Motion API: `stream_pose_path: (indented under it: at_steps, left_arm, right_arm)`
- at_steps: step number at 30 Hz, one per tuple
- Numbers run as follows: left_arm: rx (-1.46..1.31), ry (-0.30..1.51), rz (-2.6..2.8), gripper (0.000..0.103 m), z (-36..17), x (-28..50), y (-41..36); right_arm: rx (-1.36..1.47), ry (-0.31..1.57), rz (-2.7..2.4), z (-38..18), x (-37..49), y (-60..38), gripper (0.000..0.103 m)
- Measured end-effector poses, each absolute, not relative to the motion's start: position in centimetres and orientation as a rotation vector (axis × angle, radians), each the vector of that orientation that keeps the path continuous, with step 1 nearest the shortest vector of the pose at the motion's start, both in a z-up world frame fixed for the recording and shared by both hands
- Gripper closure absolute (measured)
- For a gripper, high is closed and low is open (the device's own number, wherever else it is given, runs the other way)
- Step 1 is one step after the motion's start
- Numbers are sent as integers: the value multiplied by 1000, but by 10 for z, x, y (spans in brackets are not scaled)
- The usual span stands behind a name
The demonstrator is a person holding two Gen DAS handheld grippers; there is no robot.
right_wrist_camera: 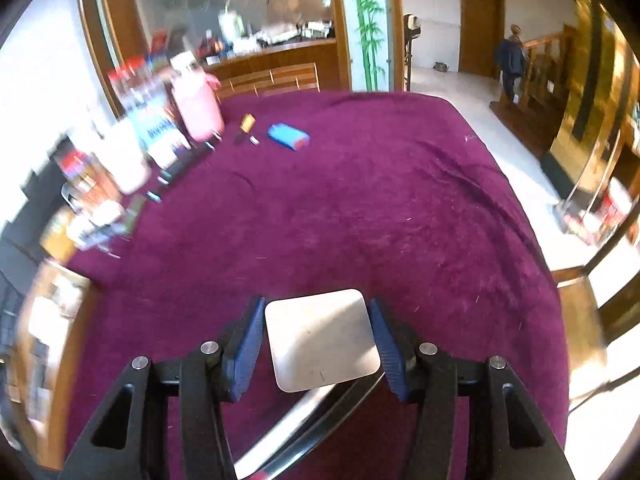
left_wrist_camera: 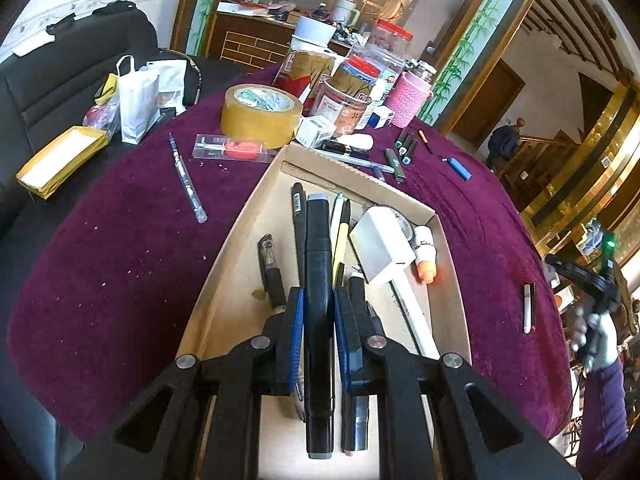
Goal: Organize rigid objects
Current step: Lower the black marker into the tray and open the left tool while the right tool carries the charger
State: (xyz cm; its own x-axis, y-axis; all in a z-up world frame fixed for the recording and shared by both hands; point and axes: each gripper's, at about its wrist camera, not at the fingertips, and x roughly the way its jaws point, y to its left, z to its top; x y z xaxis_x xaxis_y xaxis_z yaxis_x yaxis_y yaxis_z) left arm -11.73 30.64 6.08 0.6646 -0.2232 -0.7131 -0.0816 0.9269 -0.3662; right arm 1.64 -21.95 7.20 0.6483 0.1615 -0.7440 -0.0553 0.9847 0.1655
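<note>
My left gripper (left_wrist_camera: pixel 318 304) is shut on a thick black marker (left_wrist_camera: pixel 319 280) and holds it lengthwise over a shallow cardboard box (left_wrist_camera: pixel 224 256). The box holds several pens, a white block (left_wrist_camera: pixel 382 244) and a small white bottle with an orange cap (left_wrist_camera: pixel 424 254). My right gripper (right_wrist_camera: pixel 316 316) is closed on a white square-ended object (right_wrist_camera: pixel 320 338) above the purple tablecloth (right_wrist_camera: pixel 340 208); a grey bar (right_wrist_camera: pixel 312 416) runs below it. In the left wrist view the right gripper's handle (left_wrist_camera: pixel 596 288) shows at the far right, fingers hidden.
Loose pens (left_wrist_camera: pixel 188 180), a clear case (left_wrist_camera: pixel 230 148), a blue lighter (left_wrist_camera: pixel 460 168) and a white pen (left_wrist_camera: pixel 529 308) lie on the cloth. A tape roll (left_wrist_camera: pixel 260 114), jars (left_wrist_camera: pixel 352 96) and a pink holder (left_wrist_camera: pixel 410 98) stand behind the box. A blue item (right_wrist_camera: pixel 288 136) lies far off.
</note>
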Motion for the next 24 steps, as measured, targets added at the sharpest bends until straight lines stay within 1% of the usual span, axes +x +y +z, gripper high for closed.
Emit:
stream_pose_path:
  at_steps: [6,15,20,24]
  left_arm:
    - [-402,828,-137,89,66,-107,292]
    - [-367,799,-219,89,82,-124,250]
    - [-352,767,-232,89,98,-141,230]
    - [-327,754,-236,89,104,-151,220]
  right_arm:
    - [229,789,198,98,-69,-204,46]
    - [170,779,257,112,-176,-200,46]
    - [152,798,279,113,-215,-210,46]
    - [140,827,290,105,-227,-213,46]
